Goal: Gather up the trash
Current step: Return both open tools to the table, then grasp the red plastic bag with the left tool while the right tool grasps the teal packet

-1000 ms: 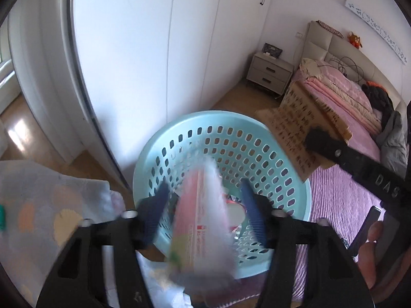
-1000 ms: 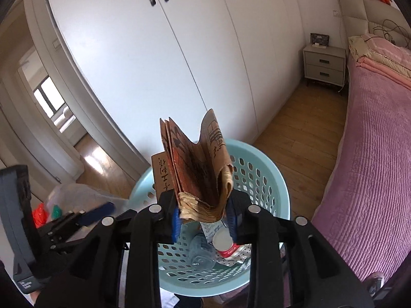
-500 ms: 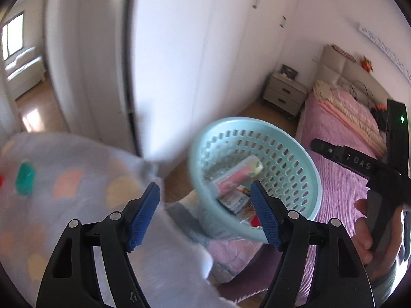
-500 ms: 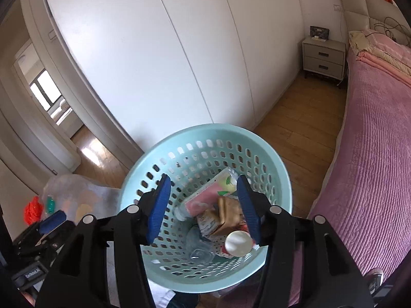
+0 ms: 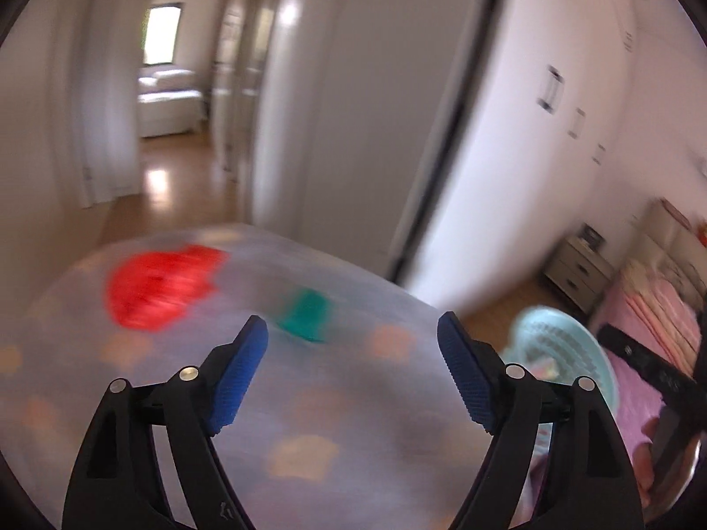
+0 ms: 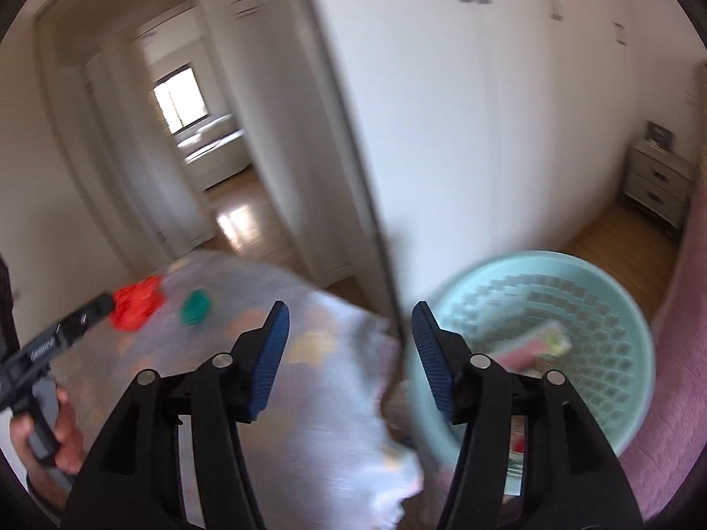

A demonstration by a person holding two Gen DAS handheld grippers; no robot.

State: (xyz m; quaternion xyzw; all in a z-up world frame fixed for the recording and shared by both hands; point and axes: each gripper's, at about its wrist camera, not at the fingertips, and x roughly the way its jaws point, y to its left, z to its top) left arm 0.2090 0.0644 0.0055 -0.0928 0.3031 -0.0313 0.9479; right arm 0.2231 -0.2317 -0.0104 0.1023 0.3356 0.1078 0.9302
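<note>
Red and crumpled, the red scrap (image 5: 163, 285) lies on a pale grey cover dotted with faded orange patches (image 5: 362, 424), with a small green piece (image 5: 307, 313) just beside it; both are blurred, so what they are made of cannot be told. These look like the next bits of trash to be gathered. The left gripper (image 5: 351, 371) points down over the cover towards them, its blue pads well apart and nothing between them; its jaws have just been opening. In the right wrist view the same scrap (image 6: 134, 304) and green piece (image 6: 195, 307) sit far to the left, near the tip of the left tool, which a hand (image 6: 53, 428) holds by its grip. The right gripper (image 6: 349, 355) is likewise spread and empty, its jaws having just been opening too, and it hangs over the border between the cover and the pale blue perforated basket (image 6: 618, 309), which stands to the right on a pink bedspread (image 6: 671, 419) and already has a pink-and-green packet (image 6: 537, 342) in it. The step in hand appears to be the reach from basket towards fresh litter. The next move probably calls for the left tool to settle over one piece, likely the green one as the nearer, and close squarely on it without pinching the cover beneath.
</note>
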